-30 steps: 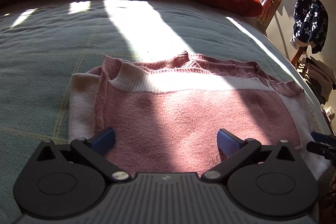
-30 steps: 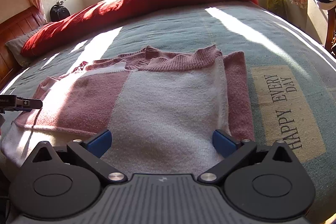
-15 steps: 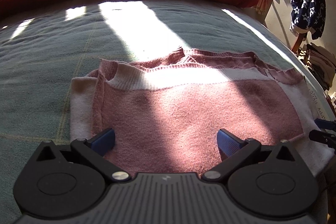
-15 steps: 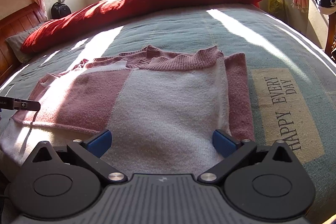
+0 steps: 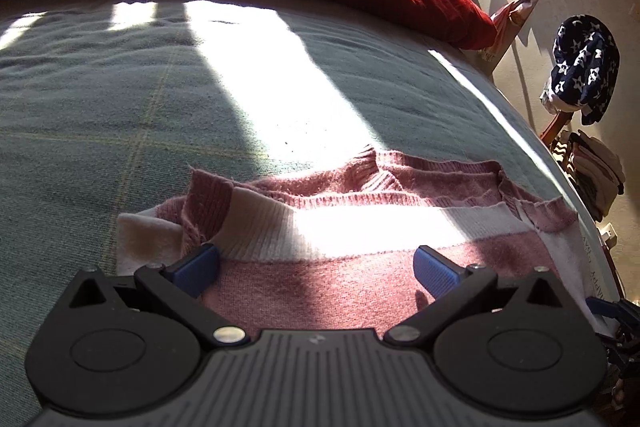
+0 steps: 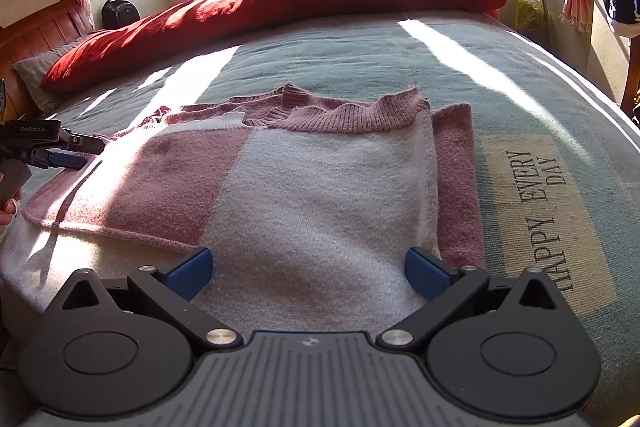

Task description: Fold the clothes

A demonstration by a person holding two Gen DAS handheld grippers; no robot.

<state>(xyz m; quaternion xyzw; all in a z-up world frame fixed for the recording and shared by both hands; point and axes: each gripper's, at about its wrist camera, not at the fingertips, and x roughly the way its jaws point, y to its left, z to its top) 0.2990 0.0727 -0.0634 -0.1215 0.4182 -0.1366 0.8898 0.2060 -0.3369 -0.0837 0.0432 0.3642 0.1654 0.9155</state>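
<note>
The pink and white sweater lies flat on the bed just past both wide-open, empty tools, left tool and right tool, so each should pinch a near edge and lift together.

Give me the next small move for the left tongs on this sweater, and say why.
Probably ease the left tongs down and close them on the near hem of the pink and white sweater. They are open and empty above it, as are the right tongs. The sweater lies flat on the bed cover with its sleeves already folded in, so lifting the hem toward the collar seems the next fold.
</note>
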